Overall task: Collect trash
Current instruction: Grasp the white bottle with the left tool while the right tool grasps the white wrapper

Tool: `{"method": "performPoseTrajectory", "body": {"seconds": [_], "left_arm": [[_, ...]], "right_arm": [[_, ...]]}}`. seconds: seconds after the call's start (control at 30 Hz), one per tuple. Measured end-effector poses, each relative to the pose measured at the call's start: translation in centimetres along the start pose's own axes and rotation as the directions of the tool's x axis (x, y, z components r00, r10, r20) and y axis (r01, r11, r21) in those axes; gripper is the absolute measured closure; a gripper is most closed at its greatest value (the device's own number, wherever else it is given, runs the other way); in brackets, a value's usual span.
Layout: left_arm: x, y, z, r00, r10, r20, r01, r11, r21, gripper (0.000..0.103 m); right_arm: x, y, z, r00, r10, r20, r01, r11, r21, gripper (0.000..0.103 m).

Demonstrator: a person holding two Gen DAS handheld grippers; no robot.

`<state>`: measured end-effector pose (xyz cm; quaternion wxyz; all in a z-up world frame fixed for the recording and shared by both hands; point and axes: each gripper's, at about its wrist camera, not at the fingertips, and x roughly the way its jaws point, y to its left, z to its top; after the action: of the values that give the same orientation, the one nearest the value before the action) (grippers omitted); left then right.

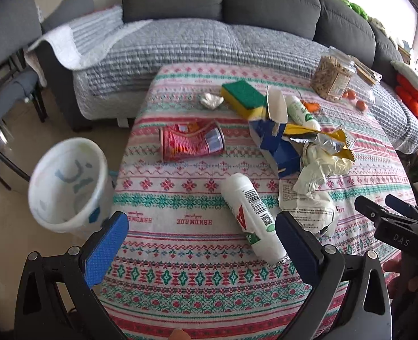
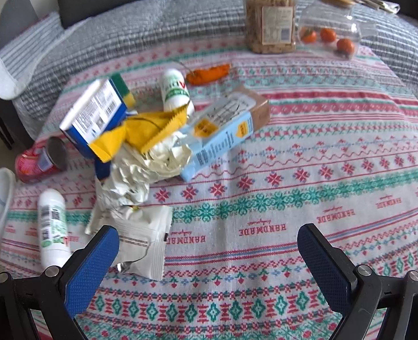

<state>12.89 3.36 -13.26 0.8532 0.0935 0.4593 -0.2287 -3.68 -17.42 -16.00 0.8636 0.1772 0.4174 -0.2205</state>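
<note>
Left gripper point(image 1: 202, 236) spread wide, nothing between pads. White bottle point(image 1: 251, 216) lying just ahead, toward right finger; white bin point(image 1: 67, 181) off to left, beyond table edge. Right gripper point(image 2: 208, 250) likewise wide, unladen; white wrapper point(image 2: 145, 240) beside left finger, crushed red can point(image 2: 38, 160) far left ahead.

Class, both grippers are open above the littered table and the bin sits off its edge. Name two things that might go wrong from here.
1. The white bottle lies on its side near the left hand-held gripper; a nudge may roll it off the table.
2. Trash is piled loosely: pulling the crumpled wrapper may drag the blue carton along.
</note>
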Motion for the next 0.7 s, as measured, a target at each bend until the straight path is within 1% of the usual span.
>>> {"method": "performPoseTrajectory", "body": {"seconds": [0.17, 0.27, 0.33, 0.4, 0.43, 0.5, 0.53, 0.57, 0.6, 0.63, 0.7], "left_arm": [[2.5, -0.1, 0.5, 0.996, -0.064, -0.065, 0.066, 0.997, 0.027, 0.0], [3.9, -0.6, 0.6, 0.988, -0.107, -0.116, 0.111, 0.993, 0.033, 0.0], [4.9, -0.7, 0.5, 0.98, -0.14, -0.144, 0.143, 0.99, 0.013, 0.004], [6.0, -0.9, 0.3, 0.964, -0.189, -0.189, 0.187, 0.982, -0.027, 0.013], [6.7, -1.1, 0.3, 0.953, -0.22, -0.207, 0.215, 0.976, -0.046, 0.015], [7.6, -1.4, 0.3, 0.941, -0.26, -0.216, 0.251, 0.965, -0.073, 0.026], [7.9, -1.6, 0.4, 0.936, -0.275, -0.218, 0.263, 0.961, -0.085, 0.028], [8.4, -1.7, 0.4, 0.93, -0.291, -0.223, 0.276, 0.956, -0.1, 0.035], [8.8, -1.8, 0.5, 0.925, -0.302, -0.229, 0.284, 0.952, -0.112, 0.046], [9.2, -1.9, 0.6, 0.921, -0.31, -0.235, 0.288, 0.95, -0.123, 0.052], [9.4, -2.0, 0.7, 0.919, -0.317, -0.237, 0.293, 0.947, -0.131, 0.055]], "right_arm": [[2.1, 0.5, 0.4, 0.999, -0.029, -0.04, 0.028, 0.999, -0.035, 0.0], [3.4, 0.6, 0.5, 0.997, -0.024, -0.071, 0.022, 0.999, -0.032, 0.0], [4.1, 0.7, 0.6, 0.995, -0.022, -0.096, 0.019, 0.999, -0.03, 0.0], [4.8, 0.7, 0.5, 0.992, -0.031, -0.123, 0.028, 0.999, -0.031, 0.0], [4.9, 0.7, 0.5, 0.991, -0.035, -0.133, 0.031, 0.999, -0.031, 0.0], [5.2, 0.6, 0.5, 0.989, -0.029, -0.146, 0.025, 0.999, -0.026, 0.0], [5.2, 0.6, 0.5, 0.988, -0.025, -0.15, 0.022, 0.999, -0.023, 0.0], [5.3, 0.7, 0.6, 0.988, -0.022, -0.153, 0.019, 1.0, -0.022, 0.0], [5.3, 0.7, 0.6, 0.988, -0.018, -0.156, 0.015, 1.0, -0.022, 0.0], [5.3, 0.7, 0.6, 0.987, -0.013, -0.159, 0.009, 1.0, -0.023, 0.0], [5.2, 0.9, 0.6, 0.987, -0.002, -0.163, -0.001, 1.0, -0.023, 0.0]]}}
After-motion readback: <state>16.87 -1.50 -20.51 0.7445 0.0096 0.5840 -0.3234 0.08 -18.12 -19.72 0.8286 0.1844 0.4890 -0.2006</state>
